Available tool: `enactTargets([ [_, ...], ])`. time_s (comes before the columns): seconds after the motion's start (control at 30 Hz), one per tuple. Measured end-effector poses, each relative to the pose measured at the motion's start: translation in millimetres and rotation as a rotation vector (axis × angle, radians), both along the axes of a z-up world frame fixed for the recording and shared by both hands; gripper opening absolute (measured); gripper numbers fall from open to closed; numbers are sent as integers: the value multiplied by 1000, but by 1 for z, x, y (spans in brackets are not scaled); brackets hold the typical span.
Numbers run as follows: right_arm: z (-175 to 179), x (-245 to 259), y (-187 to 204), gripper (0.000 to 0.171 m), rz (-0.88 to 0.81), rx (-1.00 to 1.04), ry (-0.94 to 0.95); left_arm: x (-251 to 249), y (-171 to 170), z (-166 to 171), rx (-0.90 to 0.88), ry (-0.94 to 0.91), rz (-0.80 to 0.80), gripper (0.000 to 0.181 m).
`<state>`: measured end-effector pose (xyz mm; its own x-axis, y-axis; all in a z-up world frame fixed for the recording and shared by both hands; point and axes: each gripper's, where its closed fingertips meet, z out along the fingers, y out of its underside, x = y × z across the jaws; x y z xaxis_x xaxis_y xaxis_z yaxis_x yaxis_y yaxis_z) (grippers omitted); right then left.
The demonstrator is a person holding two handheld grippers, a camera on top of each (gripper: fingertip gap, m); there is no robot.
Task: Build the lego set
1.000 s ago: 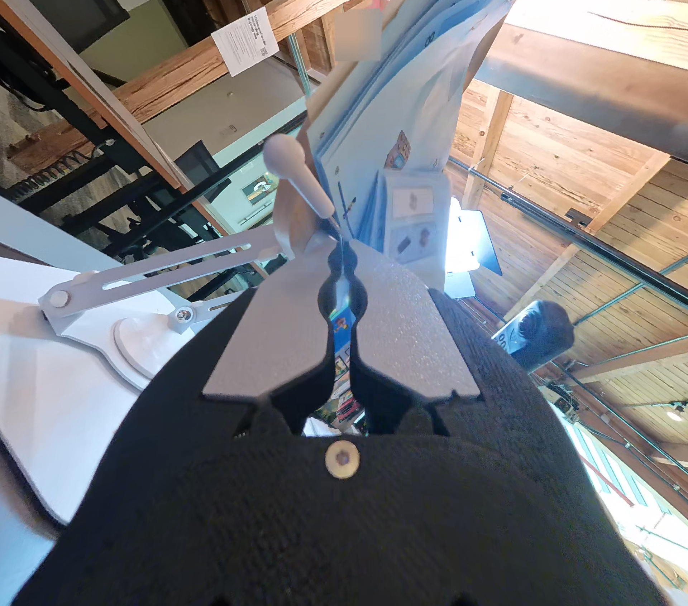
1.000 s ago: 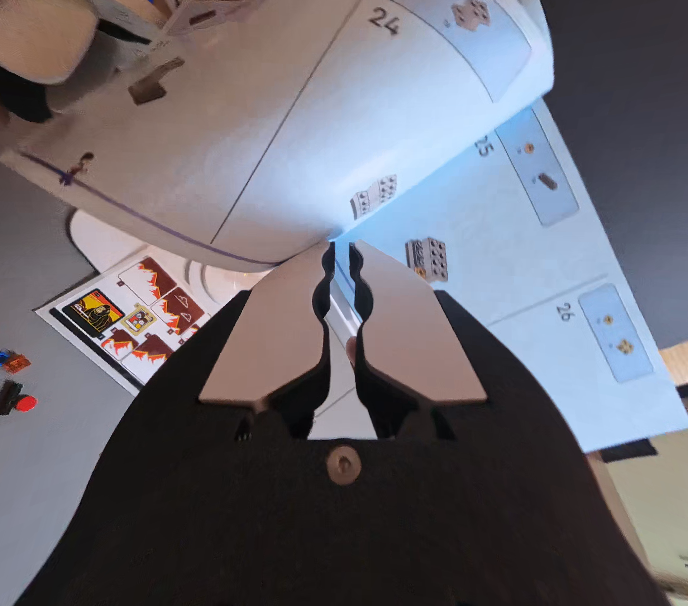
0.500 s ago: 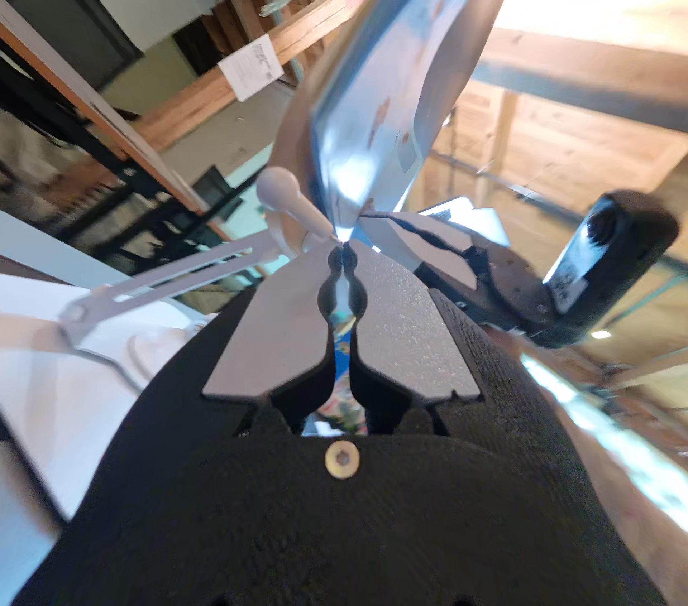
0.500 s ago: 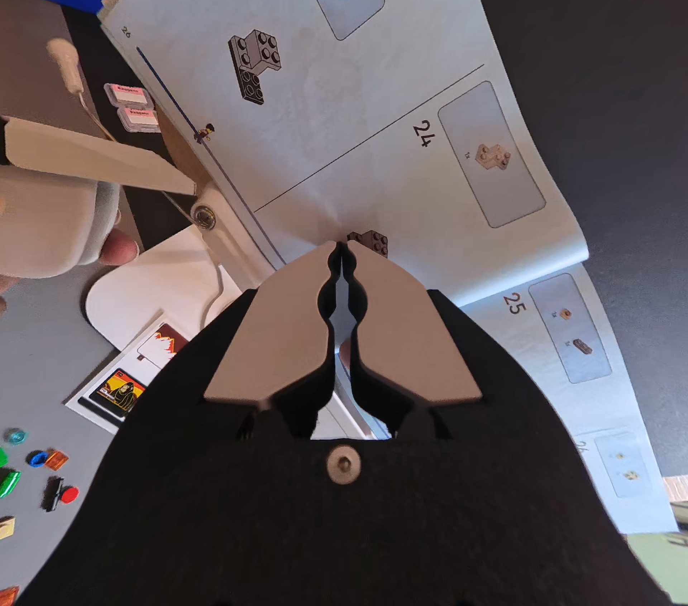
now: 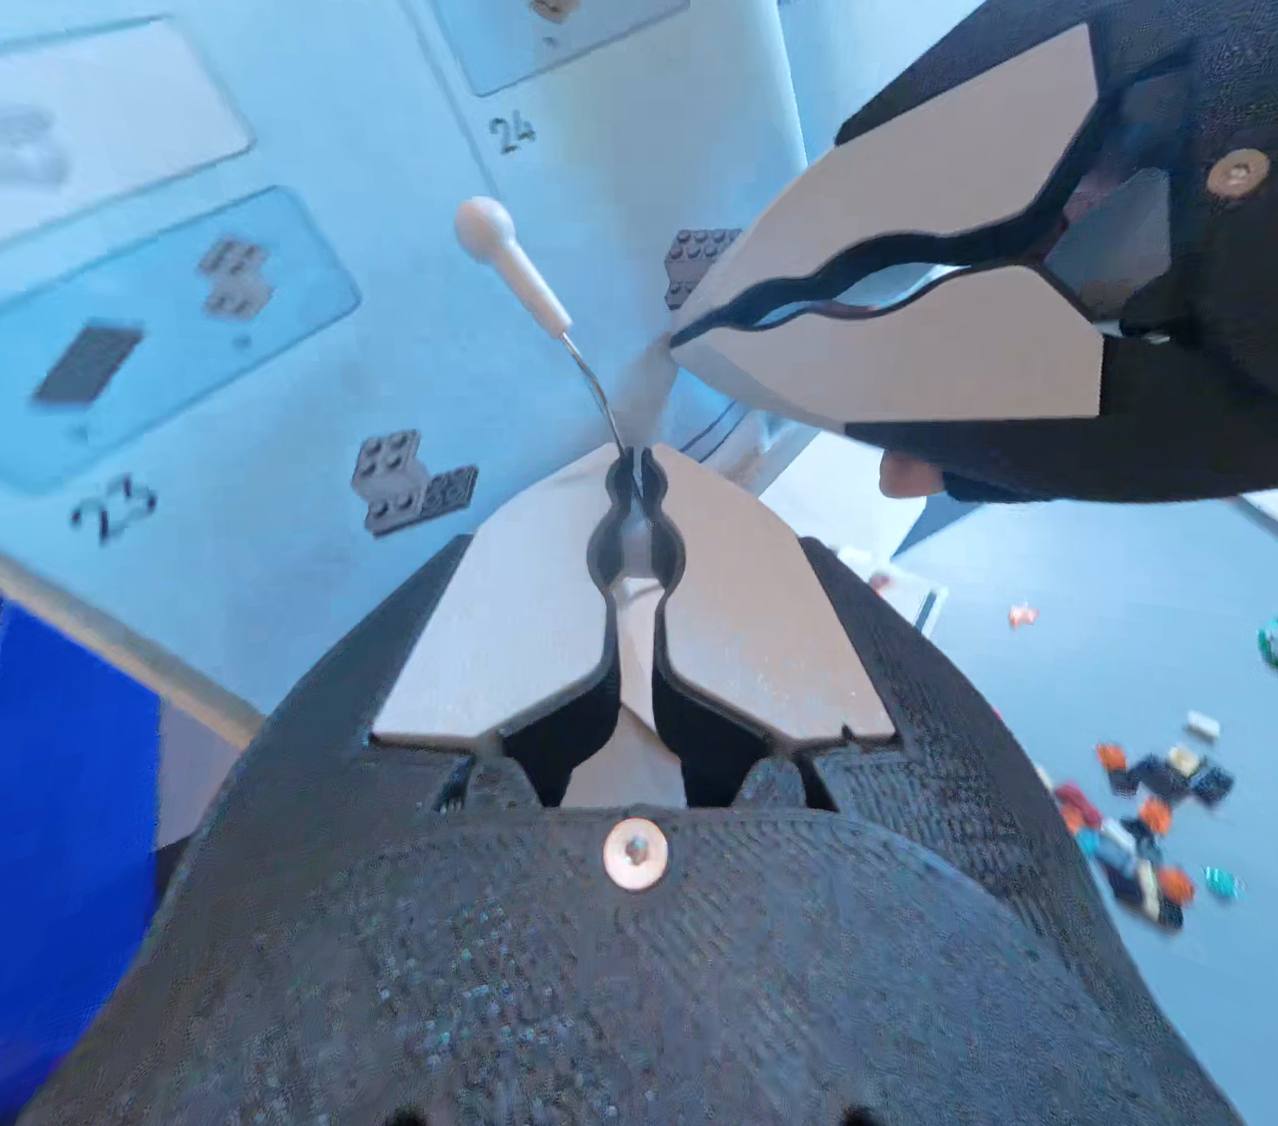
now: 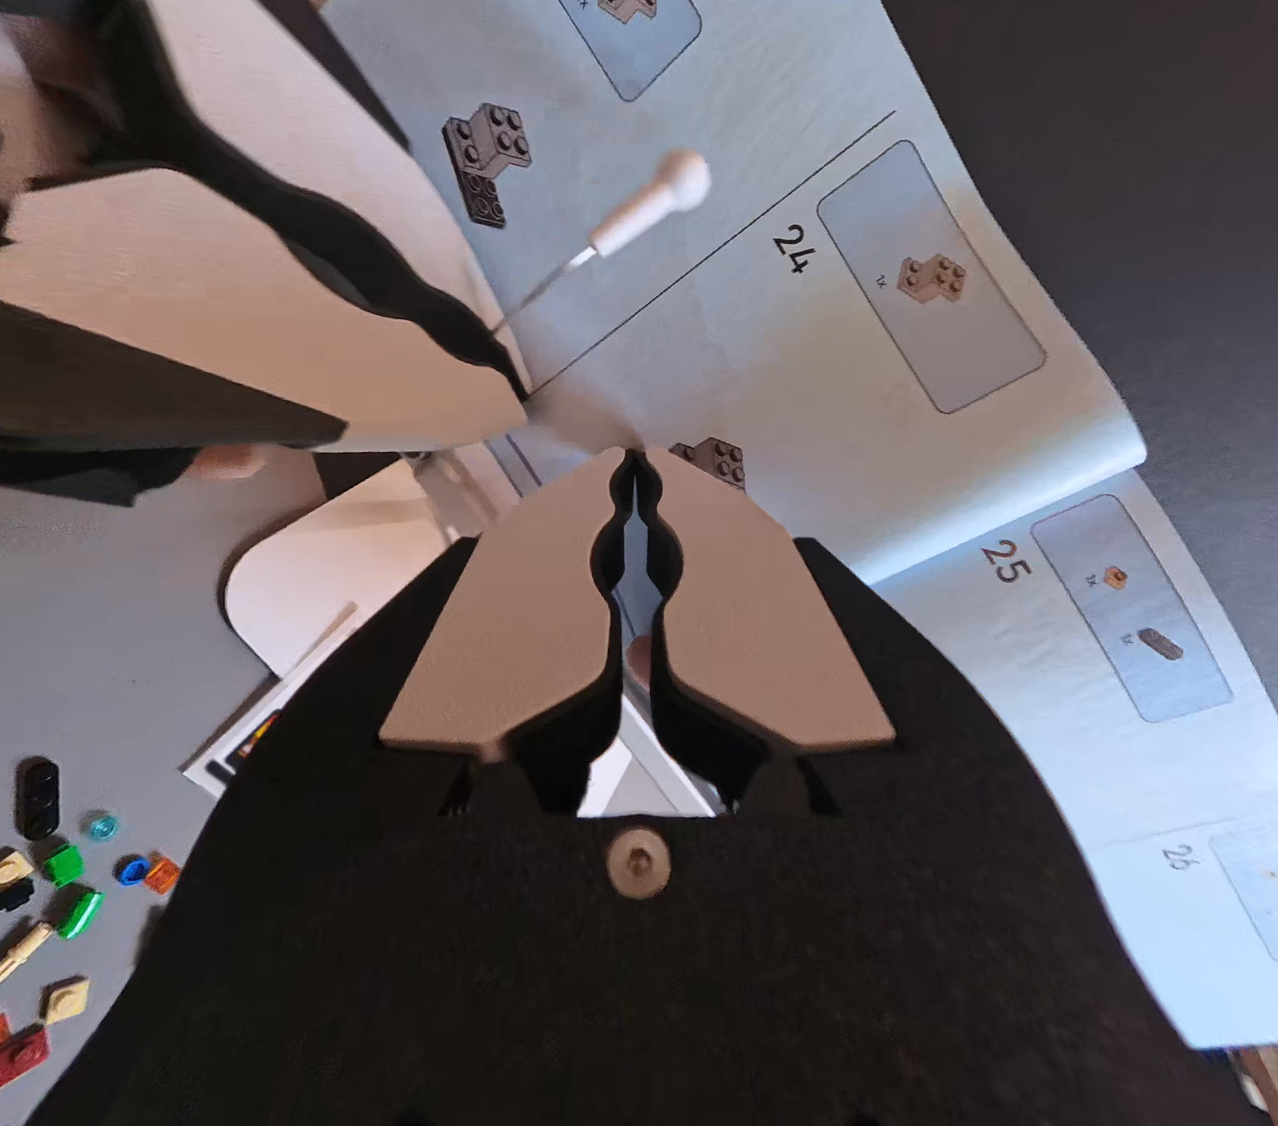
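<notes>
Left wrist view: booklet [image 5: 387,235] fills background.

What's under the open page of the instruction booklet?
Under the lifted page, the next page shows at lower right. A white stand peeks out lower left. The rest is covered.

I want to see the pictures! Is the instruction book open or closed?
Open. The pale blue paper instruction booklet shows printed building steps, and one page curls up above the page beneath it.

Left black two-finger gripper with tan pads [image 5: 635,460]: jaws closed, tips meeting, pinching something thin. Right black two-finger gripper with tan pads [image 6: 635,457]: jaws closed at tips. Grippers nearly tip to tip, angled toward each other.
</notes>
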<state>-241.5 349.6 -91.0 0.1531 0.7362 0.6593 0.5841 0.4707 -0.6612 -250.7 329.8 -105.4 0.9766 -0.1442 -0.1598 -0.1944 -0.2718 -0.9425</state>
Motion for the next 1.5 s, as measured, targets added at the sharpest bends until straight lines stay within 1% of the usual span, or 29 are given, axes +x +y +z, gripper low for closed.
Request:
enactTargets([
  [0.03,-1,-1,-3,0,19,-25,8,0,1,-1,-52,64,-10,3],
  [0.07,0,0,-7,0,36,-51,40,0,1,-2,-86,148,-6,3],
  [0.13,11,8,-10,1,51,-134,170,-3,2,-4,-127,298,16,3],
  [0.2,17,28,0,2,0,-217,285,-6,3,-5,-165,384,28,3],
  [0.23,15,39,9,1,-42,-230,309,-6,3,-6,-186,431,31,3],
  [0.3,0,53,25,0,-104,-226,277,-5,4,-7,-228,565,34,4],
  [0.33,-4,53,27,0,-99,-230,275,-4,4,-7,-245,652,39,4],
  [0.47,-4,49,25,0,-81,-246,285,-3,6,-7,-320,1062,48,7],
  [0.6,-6,47,22,0,-55,-269,271,-5,4,-5,-429,1312,17,11],
  [0.7,-13,49,20,0,-39,-244,223,-5,3,-4,-474,1381,-18,13],
  [0.77,-17,51,18,0,-28,-245,210,-4,2,-3,-480,1469,-52,16],
  [0.8,-16,52,16,0,-17,-265,224,-2,3,-3,-464,1498,-74,18],
  [0.9,-7,56,14,2,23,-306,288,0,3,-3,-398,1470,-98,19],
  [0.97,0,55,14,2,59,-322,310,2,3,-2,-349,1554,-120,19],
  [1.07,9,44,10,2,125,-367,289,4,1,-2,-340,1585,-106,21],
  [1.17,10,34,8,0,134,-392,224,4,0,0,-322,1594,-38,22],
  [1.3,9,28,4,0,120,-341,168,1,-1,0,-362,1562,46,23],
  [1.4,10,30,5,0,120,-365,178,1,1,1,-392,1544,30,25],
  [1.5,11,38,6,2,127,-387,207,2,3,3,-393,1611,-22,30],
])
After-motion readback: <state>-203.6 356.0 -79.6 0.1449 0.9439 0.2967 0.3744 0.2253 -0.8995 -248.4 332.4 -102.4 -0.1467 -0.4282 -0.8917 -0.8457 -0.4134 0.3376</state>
